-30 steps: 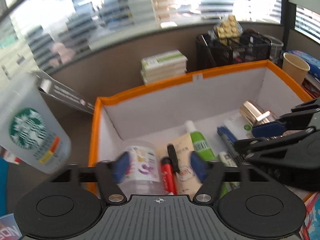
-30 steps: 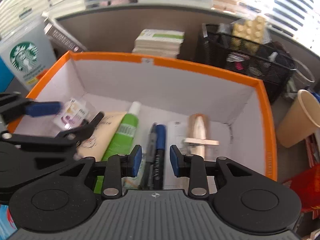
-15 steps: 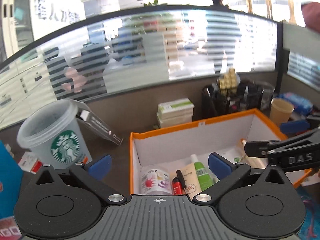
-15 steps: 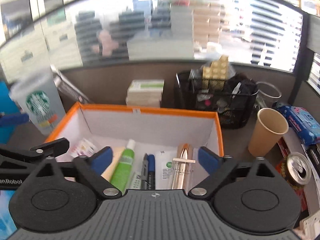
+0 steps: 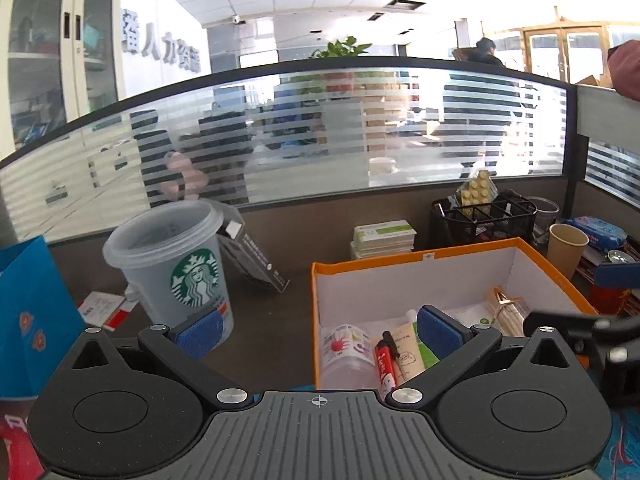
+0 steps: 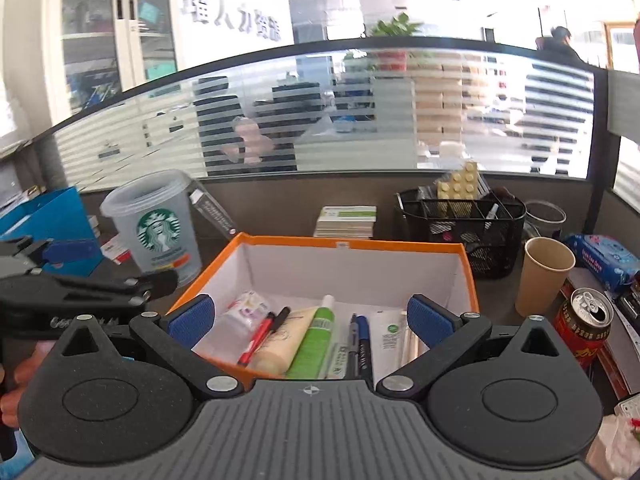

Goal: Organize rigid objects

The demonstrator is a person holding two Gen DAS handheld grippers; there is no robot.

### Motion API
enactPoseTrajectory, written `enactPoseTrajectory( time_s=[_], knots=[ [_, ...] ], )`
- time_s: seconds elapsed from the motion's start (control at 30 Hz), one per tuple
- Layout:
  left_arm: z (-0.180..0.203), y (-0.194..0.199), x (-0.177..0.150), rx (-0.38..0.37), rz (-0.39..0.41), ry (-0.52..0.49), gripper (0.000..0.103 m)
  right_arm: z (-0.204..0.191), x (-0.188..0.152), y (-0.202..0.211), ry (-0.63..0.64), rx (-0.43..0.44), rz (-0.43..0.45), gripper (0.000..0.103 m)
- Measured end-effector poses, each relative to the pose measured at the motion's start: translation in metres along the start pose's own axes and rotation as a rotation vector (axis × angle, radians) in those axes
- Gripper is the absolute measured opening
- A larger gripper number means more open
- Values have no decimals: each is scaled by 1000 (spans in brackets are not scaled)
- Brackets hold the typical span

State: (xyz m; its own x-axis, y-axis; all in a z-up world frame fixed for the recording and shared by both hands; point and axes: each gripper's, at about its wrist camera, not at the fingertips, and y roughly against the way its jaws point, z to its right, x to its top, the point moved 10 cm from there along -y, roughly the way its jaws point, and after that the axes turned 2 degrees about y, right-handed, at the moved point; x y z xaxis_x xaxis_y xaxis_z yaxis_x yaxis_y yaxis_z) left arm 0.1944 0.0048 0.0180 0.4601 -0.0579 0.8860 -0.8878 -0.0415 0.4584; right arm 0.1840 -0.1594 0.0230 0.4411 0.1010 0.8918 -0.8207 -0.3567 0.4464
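Jaws on both our left gripper (image 5: 318, 330) and right gripper (image 6: 310, 316) gape wide and empty above the orange box (image 6: 352, 245), so we risk tipping the plastic cup (image 5: 176, 264) beside it on any careless swing.

bright, even daylight from far windows — blown-out glare top right, strong fisheye bending at edges, sharp centre

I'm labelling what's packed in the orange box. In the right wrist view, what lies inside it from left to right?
Clear bottle → red pen → beige tube → green tube → blue marker → white packet, all in the orange box.
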Motion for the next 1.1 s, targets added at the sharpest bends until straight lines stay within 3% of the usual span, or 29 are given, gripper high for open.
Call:
enactPoseTrajectory(
  time_s=[0.27,1.1],
  knots=[
    [-19,14,-28,15,-11,106,103,-20,-30,9,51,-54,20,103],
    [-13,19,-41,21,-17,71,103,-17,-44,12,38,-48,4,103]
  ],
)
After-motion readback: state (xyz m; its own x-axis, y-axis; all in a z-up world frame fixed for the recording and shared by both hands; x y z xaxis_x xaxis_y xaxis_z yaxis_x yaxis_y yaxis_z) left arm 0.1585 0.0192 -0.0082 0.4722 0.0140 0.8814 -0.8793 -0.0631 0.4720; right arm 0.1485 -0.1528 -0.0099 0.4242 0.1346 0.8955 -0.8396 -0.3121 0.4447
